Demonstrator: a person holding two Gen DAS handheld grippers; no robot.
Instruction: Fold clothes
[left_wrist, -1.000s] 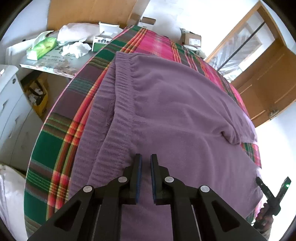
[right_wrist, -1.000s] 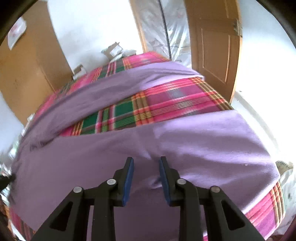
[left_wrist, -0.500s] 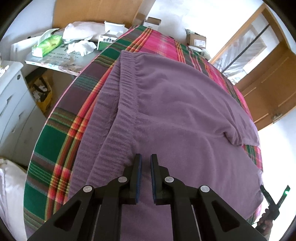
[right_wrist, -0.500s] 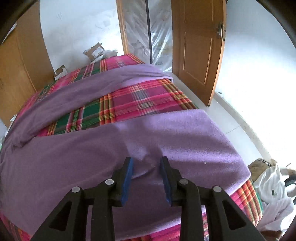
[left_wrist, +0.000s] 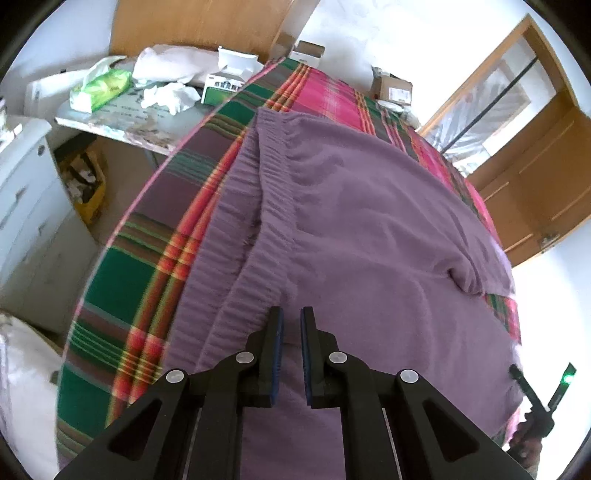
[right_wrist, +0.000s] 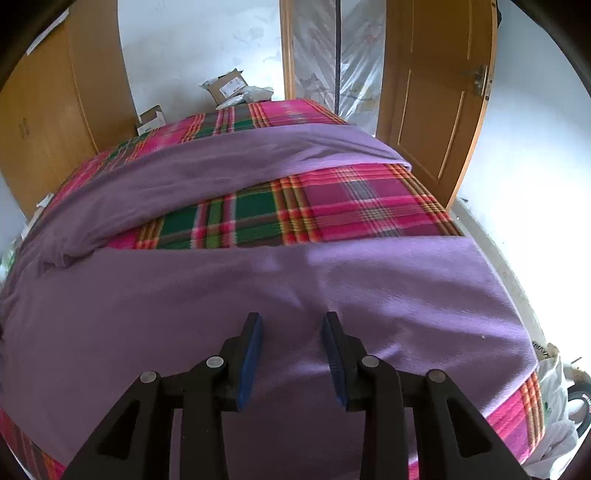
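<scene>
Purple fleece trousers (left_wrist: 369, 221) lie spread flat on a plaid blanket (left_wrist: 140, 273) that covers the bed. Their ribbed waistband (left_wrist: 258, 236) runs away from my left gripper (left_wrist: 291, 317), which hovers just over the near end of the waistband with only a narrow gap between its fingers and nothing pinched. In the right wrist view the two legs lie apart, the far leg (right_wrist: 221, 173) and the near leg (right_wrist: 369, 288). My right gripper (right_wrist: 291, 325) stands open over the near leg, with a small pucker of cloth just ahead of its tips.
A cluttered side table (left_wrist: 122, 122) with a green tissue pack (left_wrist: 103, 88) stands left of the bed, beside a white drawer unit (left_wrist: 22, 192). A wooden door (right_wrist: 436, 92) and cardboard boxes (right_wrist: 229, 85) lie beyond. White bags (right_wrist: 554, 406) sit on the floor at right.
Both cameras have shifted a little over the trousers; the right view has swung toward the door. The cloth lies as before and neither gripper's gap has visibly changed.
</scene>
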